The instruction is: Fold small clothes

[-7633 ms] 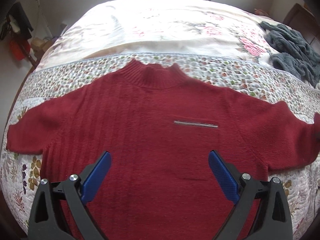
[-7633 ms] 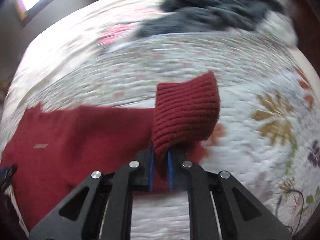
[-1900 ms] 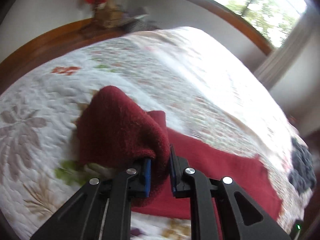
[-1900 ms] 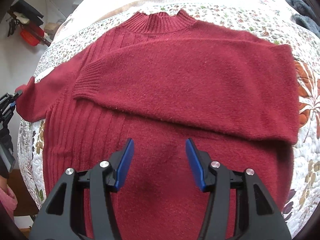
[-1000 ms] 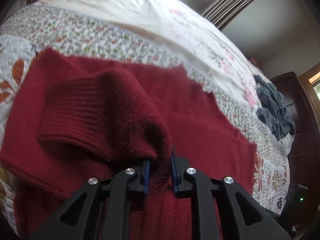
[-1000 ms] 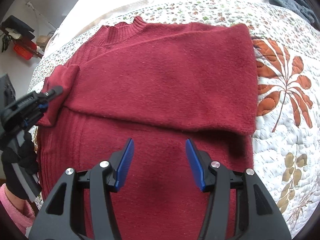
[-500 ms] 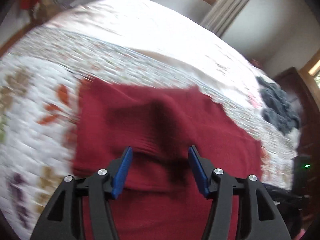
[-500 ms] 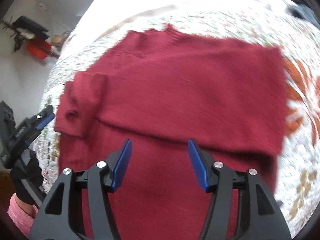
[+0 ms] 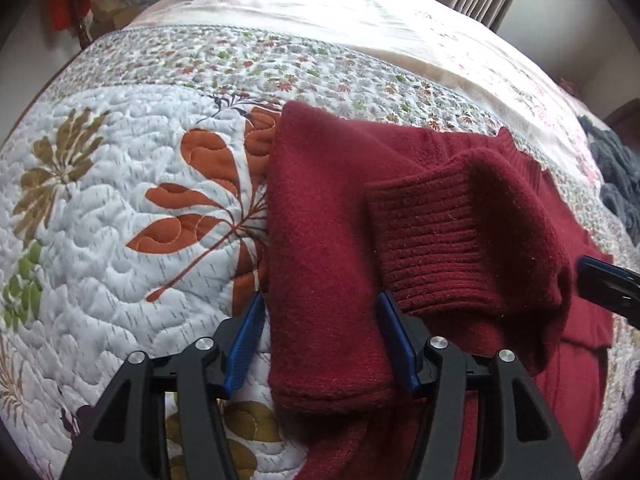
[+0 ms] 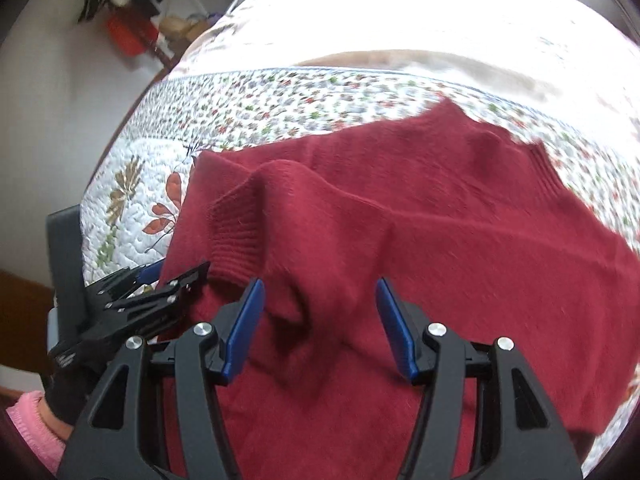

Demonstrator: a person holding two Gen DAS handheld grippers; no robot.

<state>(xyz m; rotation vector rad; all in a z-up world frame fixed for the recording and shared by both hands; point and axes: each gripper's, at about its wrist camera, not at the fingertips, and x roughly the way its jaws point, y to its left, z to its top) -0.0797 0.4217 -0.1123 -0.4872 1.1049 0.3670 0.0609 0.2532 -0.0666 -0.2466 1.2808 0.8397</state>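
A dark red knit sweater (image 10: 460, 220) lies flat on the quilted bed (image 9: 120, 200) with both sleeves folded across its body. The left sleeve's ribbed cuff (image 9: 432, 248) (image 10: 236, 236) rests bunched on top near the left fold. My left gripper (image 9: 320, 344) is open, and the sweater's folded left edge (image 9: 320, 260) lies between its blue pads. My right gripper (image 10: 320, 328) hovers open over the sweater just below the cuff. Its fingertip (image 9: 604, 284) shows at the right of the left wrist view. The left gripper (image 10: 172, 276) appears at the sweater's left edge.
A grey fuzzy garment (image 9: 616, 176) lies at the bed's far right. A gloved hand with a pink sleeve (image 10: 32, 420) holds the left gripper. Red and dark clutter (image 10: 128, 32) stands by the wall past the bed's left side. Bare quilt (image 9: 100, 260) spreads left of the sweater.
The left gripper carried the left sleeve over the body, let it go and opened, then drew back to the folded left edge. The right gripper stayed open and shifted left toward the cuff.
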